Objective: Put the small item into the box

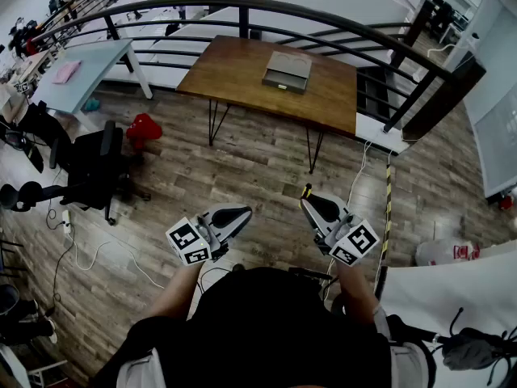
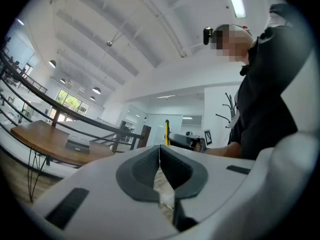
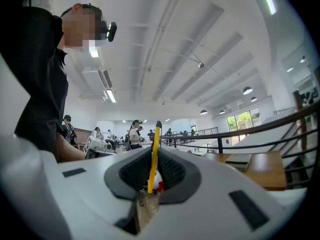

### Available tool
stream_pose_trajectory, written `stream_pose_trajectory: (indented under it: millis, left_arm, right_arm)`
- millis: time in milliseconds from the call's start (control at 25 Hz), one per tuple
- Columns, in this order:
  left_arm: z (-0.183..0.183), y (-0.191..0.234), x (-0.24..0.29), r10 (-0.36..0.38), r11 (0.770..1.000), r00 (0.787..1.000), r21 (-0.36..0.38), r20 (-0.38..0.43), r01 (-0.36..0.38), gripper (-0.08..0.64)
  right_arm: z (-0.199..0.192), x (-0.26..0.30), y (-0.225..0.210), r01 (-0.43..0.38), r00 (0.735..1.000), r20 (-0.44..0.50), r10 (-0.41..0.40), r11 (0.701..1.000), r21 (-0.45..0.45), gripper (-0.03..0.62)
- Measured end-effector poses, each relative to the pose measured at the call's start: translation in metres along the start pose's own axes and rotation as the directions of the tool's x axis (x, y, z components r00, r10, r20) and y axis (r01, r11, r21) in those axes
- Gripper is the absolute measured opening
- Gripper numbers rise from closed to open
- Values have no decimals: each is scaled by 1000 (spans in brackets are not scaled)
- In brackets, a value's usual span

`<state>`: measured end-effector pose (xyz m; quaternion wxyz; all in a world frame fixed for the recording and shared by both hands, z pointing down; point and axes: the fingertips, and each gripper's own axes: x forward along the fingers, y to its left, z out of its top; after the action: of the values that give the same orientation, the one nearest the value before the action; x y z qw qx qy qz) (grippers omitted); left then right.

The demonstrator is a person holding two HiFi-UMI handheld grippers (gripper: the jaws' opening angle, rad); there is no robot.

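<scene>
The right gripper (image 1: 313,204) is clamped on a thin yellow strip (image 3: 153,159); its long axis runs along the jaws and pokes past their tips. The left gripper (image 1: 239,214) has its jaws pressed together on nothing. The box (image 1: 287,71) sits on the table (image 1: 234,75) at upper centre of the head view, straight ahead and well apart from both grippers, the right slightly nearer
</scene>
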<state>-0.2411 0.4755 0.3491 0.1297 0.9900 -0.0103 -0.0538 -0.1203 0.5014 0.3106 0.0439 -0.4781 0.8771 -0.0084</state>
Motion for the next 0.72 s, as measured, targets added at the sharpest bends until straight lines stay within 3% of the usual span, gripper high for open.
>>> stream_pose_trajectory:
  millis: [200,400,720]
  left_arm:
    - [-1,-3,13,22,996,998,-90,61,-16,15]
    - [-9,-16,31,-1,999,1000,-50,11,2,17]
    - [-27,-34,54,1,998,1000,-56,-23,-2,17]
  right_arm:
    - [-14,-10,8,-23,999,30,21,996,82,44]
    - [-18,-28,4,-28,999,34,25,996,83,44]
    - [-31,-49,4,-56,998,-16,58,995,78,46]
